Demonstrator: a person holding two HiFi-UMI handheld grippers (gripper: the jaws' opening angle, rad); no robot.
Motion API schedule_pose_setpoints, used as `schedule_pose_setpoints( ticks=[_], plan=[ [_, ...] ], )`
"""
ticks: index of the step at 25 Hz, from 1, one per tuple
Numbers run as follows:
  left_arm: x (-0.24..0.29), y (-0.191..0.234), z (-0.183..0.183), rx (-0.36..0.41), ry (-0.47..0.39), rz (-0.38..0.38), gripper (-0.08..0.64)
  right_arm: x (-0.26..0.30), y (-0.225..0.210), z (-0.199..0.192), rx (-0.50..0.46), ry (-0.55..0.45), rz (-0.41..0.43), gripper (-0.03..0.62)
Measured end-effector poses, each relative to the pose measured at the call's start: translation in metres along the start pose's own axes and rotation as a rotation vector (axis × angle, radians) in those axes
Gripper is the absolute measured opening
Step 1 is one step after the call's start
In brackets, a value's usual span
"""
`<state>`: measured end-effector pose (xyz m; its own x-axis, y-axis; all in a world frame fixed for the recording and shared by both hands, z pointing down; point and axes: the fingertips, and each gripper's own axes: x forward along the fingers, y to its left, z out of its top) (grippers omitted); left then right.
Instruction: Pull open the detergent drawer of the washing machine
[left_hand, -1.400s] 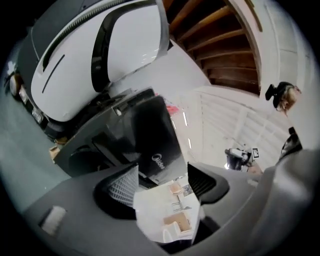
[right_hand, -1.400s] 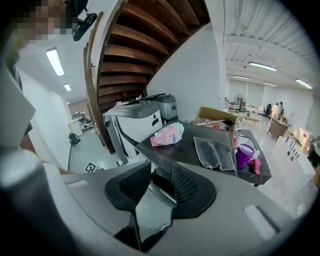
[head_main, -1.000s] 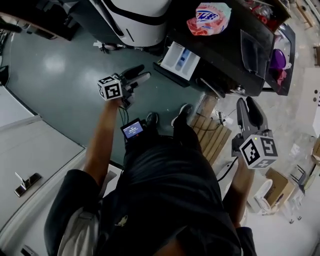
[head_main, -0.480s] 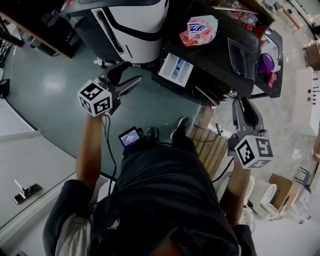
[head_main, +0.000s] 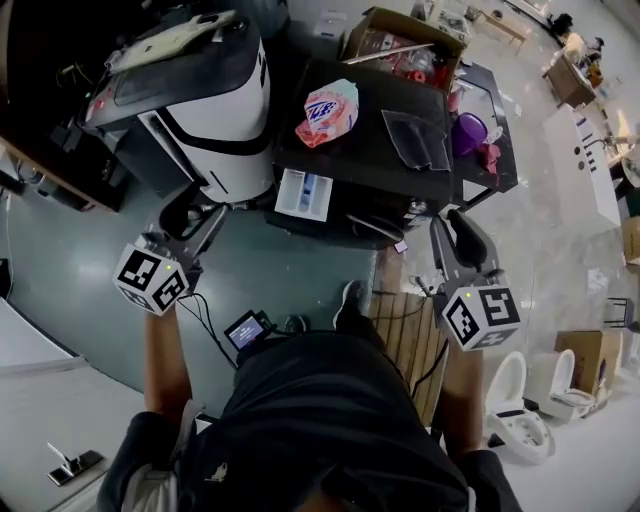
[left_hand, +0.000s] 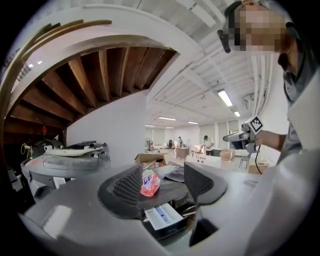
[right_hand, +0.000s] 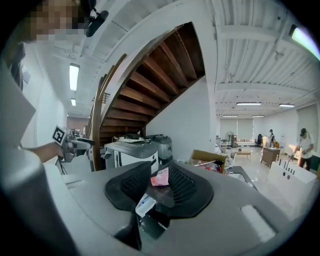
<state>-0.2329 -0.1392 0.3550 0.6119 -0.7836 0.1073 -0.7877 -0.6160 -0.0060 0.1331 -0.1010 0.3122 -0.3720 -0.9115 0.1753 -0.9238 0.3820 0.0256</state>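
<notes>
While the left gripper (head_main: 197, 208) is closing its jaws, nothing is sitting between them; its own view is only showing the detergent drawer (left_hand: 162, 216) far off through the gap. The right gripper (head_main: 455, 225) is holding its jaws slightly apart, also on nothing.

The drawer (head_main: 303, 193) is sticking out of the front of the dark washing machine (head_main: 370, 150), at its left corner, white compartments showing. It's looking already pulled open, so I'm reading the task as done or nearly so.

Key geometry: both grippers are hanging level, well apart from the drawer, and it's lying ahead of them and lower. Its long axis is running out of the machine front toward the person, so any further pull is going along that line. The left gripper is sitting nearer, with the drawer just off to its right; the right gripper is standing across the machine's other corner.

A pink detergent pack (head_main: 330, 108) is lying on the machine top, clear of the drawer.
</notes>
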Motion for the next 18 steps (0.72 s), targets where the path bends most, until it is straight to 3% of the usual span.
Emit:
schedule_pose_setpoints(
  ticks=[10,18],
  plan=[
    [-0.014,-0.025,0.059,0.198,-0.048,0.052,0.307,-0.018,-0.01,0.027,-0.038,-0.072,-0.051,0.106],
    [-0.019,-0.031,0.075,0.271,-0.069,0.064,0.307,-0.02,-0.013,0.034,-0.067,-0.087,-0.089,0.106]
  ],
)
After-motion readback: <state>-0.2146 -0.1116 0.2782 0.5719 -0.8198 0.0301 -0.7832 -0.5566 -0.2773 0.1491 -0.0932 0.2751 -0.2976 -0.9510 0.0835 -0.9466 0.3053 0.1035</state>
